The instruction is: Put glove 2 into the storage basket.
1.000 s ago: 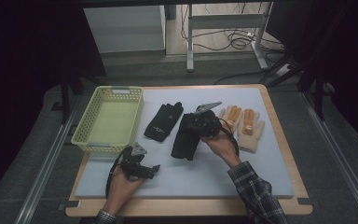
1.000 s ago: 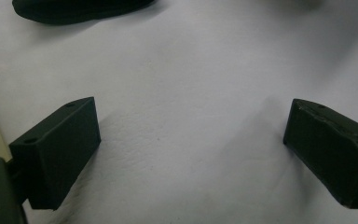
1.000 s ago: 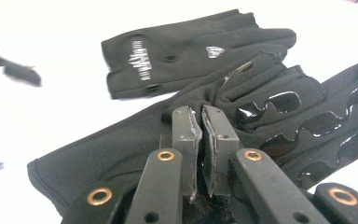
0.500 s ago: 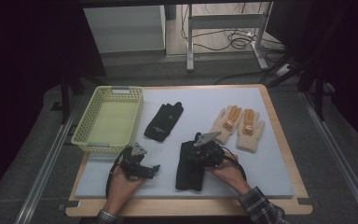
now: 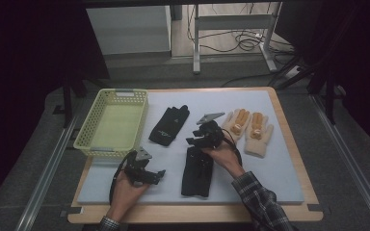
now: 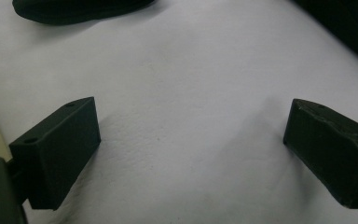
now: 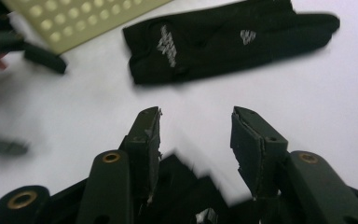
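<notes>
One black glove [image 5: 196, 171] lies flat on the white mat near the front, fingers pointing away from the person. My right gripper [image 5: 194, 141] hovers just over its fingertip end. Its jaws have just been opening and stand apart [image 7: 196, 126] over the glove's fingers [image 7: 186, 186] without pressing on them. A second black glove [image 5: 169, 125] with a white logo [image 7: 223, 37] lies farther back. My left gripper [image 5: 157, 174] rests at the front left, wide open [image 6: 191, 140] over bare mat.
A pale yellow basket [image 5: 113, 122] stands at the back left with nothing in it. A pair of tan gloves with orange palms [image 5: 250, 131] lies at the right. The mat [image 5: 279, 178] ends at the wooden table rim.
The right gripper brought the black glove from the middle of the mat toward the front, laid it down and opened its jaws off it. The left gripper stayed put.
</notes>
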Available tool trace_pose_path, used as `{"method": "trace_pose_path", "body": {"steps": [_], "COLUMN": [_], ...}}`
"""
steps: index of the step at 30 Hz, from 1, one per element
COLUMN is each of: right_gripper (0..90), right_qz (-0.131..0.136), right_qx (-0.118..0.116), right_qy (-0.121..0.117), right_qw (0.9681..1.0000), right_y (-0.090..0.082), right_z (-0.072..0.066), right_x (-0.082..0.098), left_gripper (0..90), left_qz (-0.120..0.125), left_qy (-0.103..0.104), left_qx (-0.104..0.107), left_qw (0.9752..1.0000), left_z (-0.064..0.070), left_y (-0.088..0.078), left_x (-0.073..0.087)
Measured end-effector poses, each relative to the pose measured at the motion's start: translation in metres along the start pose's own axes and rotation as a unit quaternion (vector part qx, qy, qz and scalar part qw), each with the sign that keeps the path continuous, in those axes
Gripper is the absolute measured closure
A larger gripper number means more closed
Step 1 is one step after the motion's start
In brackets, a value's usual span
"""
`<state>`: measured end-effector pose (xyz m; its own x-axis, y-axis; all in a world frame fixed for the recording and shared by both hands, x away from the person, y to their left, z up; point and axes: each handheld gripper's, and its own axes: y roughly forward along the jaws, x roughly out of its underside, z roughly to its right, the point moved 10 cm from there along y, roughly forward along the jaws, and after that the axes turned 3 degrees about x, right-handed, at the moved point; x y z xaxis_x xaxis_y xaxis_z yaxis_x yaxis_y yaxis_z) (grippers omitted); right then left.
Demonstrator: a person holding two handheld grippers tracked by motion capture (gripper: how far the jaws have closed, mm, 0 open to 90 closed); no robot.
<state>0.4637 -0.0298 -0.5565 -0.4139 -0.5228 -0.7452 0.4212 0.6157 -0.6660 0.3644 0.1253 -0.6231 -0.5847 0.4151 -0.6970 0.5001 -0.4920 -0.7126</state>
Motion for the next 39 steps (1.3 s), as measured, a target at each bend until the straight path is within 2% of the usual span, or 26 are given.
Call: {"method": "trace_pose_path", "body": {"steps": [4,10,11,17,18,20,23,24,25,27,29,30,32,33,34,36,39], "right_gripper": [54.4,53.9,51.3,42.0,42.0,36.3,34.4,34.3,34.3,36.6,44.6,53.3,58.9,58.9,70.5,80.6,84.8], "right_qz": [-0.005,-0.008,-0.010,-0.014,-0.014,-0.015,-0.021,-0.043,-0.049,-0.046,-0.046,-0.046,-0.049,-0.049,-0.055,-0.054,-0.051], "right_qx": [0.009,0.017,0.021,0.037,0.037,0.044,0.045,0.067,0.073,0.067,0.037,0.031,0.036,0.036,0.051,0.057,0.057], "right_qy": [-0.009,-0.007,-0.008,-0.004,-0.004,-0.003,-0.007,-0.027,-0.037,-0.034,-0.008,-0.005,-0.002,-0.002,0.002,0.003,0.002], "right_qw": [0.9999,0.9998,0.9997,0.9992,0.9992,0.9989,0.9987,0.9965,0.9955,0.9961,0.9982,0.9984,0.9981,0.9981,0.9972,0.9969,0.9971], "right_y": [0.021,0.047,0.057,0.086,0.086,0.100,0.109,0.119,0.122,0.124,0.124,0.122,0.122,0.122,0.119,0.118,0.115], "right_z": [0.003,0.008,0.011,0.019,0.019,0.021,0.020,0.022,0.023,0.022,0.022,0.021,0.021,0.021,0.024,0.026,0.024], "right_x": [-0.017,-0.035,-0.040,-0.053,-0.053,-0.057,-0.057,-0.052,-0.050,-0.050,-0.048,-0.048,-0.048,-0.048,-0.047,-0.046,-0.044], "left_gripper": [4.0,4.0,4.0,4.0,4.0,4.0,4.0,4.0,4.0,4.0,4.0,4.0,4.0,4.0,4.0,4.0,4.0], "left_qz": [0.000,0.002,0.000,0.002,0.002,0.002,0.002,0.002,0.002,0.002,0.002,0.002,0.002,0.002,0.002,0.002,0.002], "left_qy": [0.000,-0.002,0.000,-0.003,-0.003,-0.003,-0.003,-0.003,-0.003,-0.003,-0.003,-0.002,-0.002,-0.002,-0.002,-0.002,-0.002], "left_qx": [0.000,0.001,0.000,0.001,0.001,0.001,0.001,0.001,0.001,0.001,0.001,0.001,0.001,0.001,0.001,0.001,0.001], "left_qw": [1.0000,1.0000,1.0000,1.0000,1.0000,1.0000,1.0000,1.0000,1.0000,1.0000,1.0000,1.0000,1.0000,1.0000,1.0000,1.0000,1.0000], "left_z": [0.000,0.000,0.000,0.000,0.000,0.000,0.000,0.000,0.000,0.000,0.000,0.000,0.000,0.000,0.000,0.000,0.000], "left_y": [0.000,0.000,0.000,0.000,0.000,0.000,0.000,0.000,0.000,0.000,0.000,0.000,0.000,0.000,0.000,0.000,0.000], "left_x": [0.000,0.000,0.000,0.000,0.000,0.000,0.000,0.000,0.000,0.000,0.000,0.000,0.000,0.000,0.000,0.000,0.000]}}
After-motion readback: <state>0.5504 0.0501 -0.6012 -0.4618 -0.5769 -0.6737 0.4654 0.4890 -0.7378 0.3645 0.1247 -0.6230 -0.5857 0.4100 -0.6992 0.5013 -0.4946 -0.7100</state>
